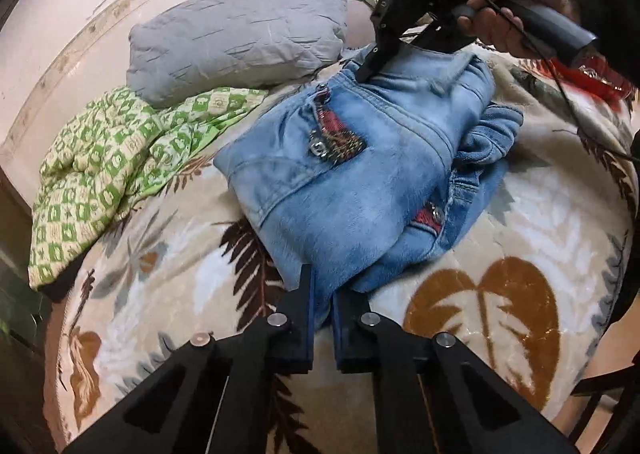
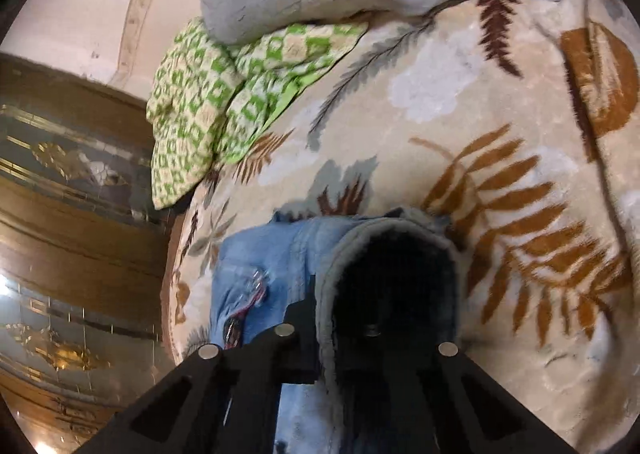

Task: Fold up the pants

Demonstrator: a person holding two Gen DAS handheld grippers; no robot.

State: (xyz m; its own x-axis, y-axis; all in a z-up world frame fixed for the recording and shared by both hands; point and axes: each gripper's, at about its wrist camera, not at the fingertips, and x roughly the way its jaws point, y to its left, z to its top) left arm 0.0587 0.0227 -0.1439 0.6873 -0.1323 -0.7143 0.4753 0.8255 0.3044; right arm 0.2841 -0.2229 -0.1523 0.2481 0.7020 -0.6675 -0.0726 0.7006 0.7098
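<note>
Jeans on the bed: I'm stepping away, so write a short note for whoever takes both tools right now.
Left tool: shut on the near edge of the jeans.
Right tool: shut on the far edge of the jeans, cloth draped over it.
Jeans lie bunched in a loose pile on the leaf-print blanket, near the grey pillow and green checked cloth.
Done: both edges gripped.
Left: spread flat, then fold.
</note>
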